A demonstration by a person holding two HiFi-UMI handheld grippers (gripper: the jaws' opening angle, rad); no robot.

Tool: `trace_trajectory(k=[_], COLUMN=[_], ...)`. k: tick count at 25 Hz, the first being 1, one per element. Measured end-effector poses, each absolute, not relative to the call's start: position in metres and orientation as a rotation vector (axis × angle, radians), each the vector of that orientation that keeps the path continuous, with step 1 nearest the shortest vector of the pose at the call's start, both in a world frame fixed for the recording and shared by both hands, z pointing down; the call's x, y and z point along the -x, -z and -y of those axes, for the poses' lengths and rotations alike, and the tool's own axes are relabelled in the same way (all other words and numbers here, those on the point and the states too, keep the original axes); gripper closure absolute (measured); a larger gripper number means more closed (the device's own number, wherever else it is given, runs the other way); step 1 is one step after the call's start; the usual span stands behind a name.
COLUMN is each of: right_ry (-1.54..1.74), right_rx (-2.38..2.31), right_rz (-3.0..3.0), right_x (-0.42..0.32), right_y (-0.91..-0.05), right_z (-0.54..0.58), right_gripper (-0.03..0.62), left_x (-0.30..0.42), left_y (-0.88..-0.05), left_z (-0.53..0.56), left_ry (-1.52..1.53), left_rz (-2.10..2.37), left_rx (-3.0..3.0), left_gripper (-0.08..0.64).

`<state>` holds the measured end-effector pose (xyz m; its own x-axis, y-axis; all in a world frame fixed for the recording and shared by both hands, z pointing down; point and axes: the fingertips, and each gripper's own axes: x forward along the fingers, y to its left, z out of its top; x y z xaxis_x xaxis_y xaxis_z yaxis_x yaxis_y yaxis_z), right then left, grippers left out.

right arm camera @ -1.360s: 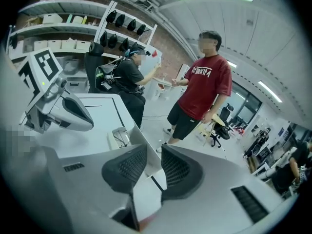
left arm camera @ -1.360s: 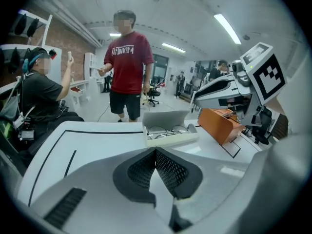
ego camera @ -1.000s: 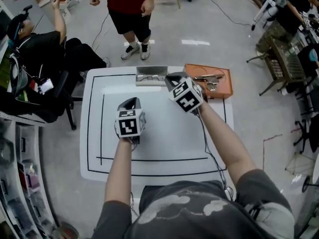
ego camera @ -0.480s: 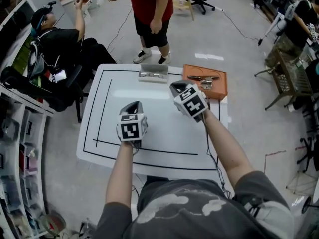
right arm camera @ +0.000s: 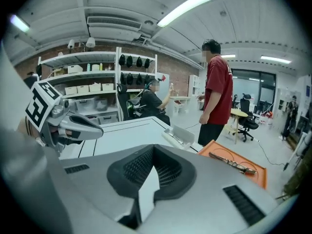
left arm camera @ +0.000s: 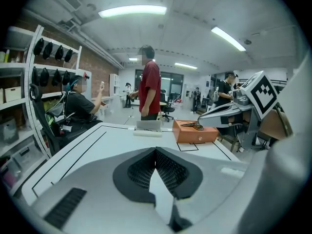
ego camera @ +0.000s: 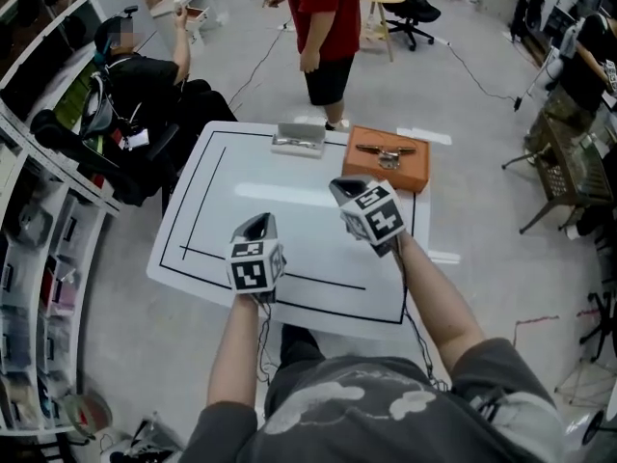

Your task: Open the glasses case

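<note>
The grey glasses case (ego camera: 299,140) lies at the table's far edge with its lid standing up; it also shows as the case (left arm camera: 148,126) and the case (right arm camera: 181,136) in both gripper views. Beside it a pair of glasses (ego camera: 386,152) rests on an orange box (ego camera: 388,173). My left gripper (ego camera: 255,223) hangs over the near half of the table, shut and empty. Over mid-table my right gripper (ego camera: 344,188) is also shut with nothing in it. Both are well short of the case. In their own views the left gripper (left arm camera: 156,150) and the right gripper (right arm camera: 153,147) have their pads together.
The white table (ego camera: 212,249) has black border lines. A person in a red shirt (ego camera: 326,17) stands just beyond its far edge. Another person in black (ego camera: 145,90) sits at the far left corner. Shelving (ego camera: 39,249) runs along the left.
Both grippers have drawn back from the case and orange box toward the table's near side and risen a little. Their jaws stay shut. The head view has swung so the table sits more askew.
</note>
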<state>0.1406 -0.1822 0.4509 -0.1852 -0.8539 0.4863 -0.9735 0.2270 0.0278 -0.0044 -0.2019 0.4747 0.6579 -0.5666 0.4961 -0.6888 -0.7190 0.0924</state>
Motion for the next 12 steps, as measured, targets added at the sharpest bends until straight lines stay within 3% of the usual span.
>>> trace_trajectory(k=[12], right_ry=[-0.378], right_rx=[-1.657], right_rz=[2.157], right_x=[-0.127], right_y=[-0.447], right_z=[0.076], right_gripper=[0.594], left_x=[0.053], left_y=[-0.459], left_z=[0.106], left_ry=[-0.564], left_rz=[1.148], left_rx=[-2.567], left_gripper=[0.557])
